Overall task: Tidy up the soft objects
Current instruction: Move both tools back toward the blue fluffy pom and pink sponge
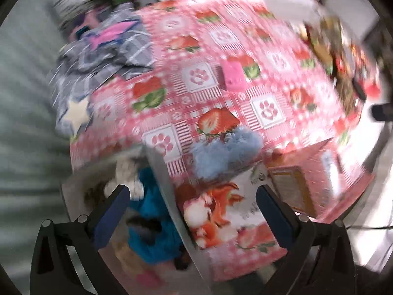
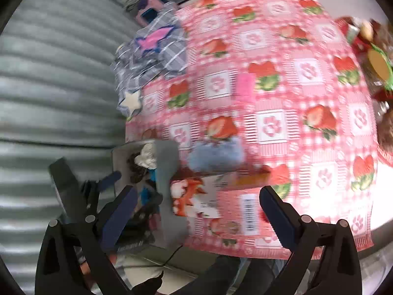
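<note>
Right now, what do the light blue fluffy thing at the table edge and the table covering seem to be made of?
Light blue fluffy thing: probably plush or long-pile synthetic fur, going by its fuzzy, wispy outline. Table covering: looks like printed vinyl or oilcloth with a smooth, slightly glossy surface and a crisp strawberry-and-paw pattern; blur leaves it uncertain.

A fluffy toy (image 1: 226, 151) lies on the tablecloth (image 1: 282, 78) at lower centre. A bin (image 1: 167, 191) of plush toys (image 1: 152, 221) sits lower left; folded cloth (image 1: 103, 56) upper left; small box (image 1: 233, 75) centre.
</note>
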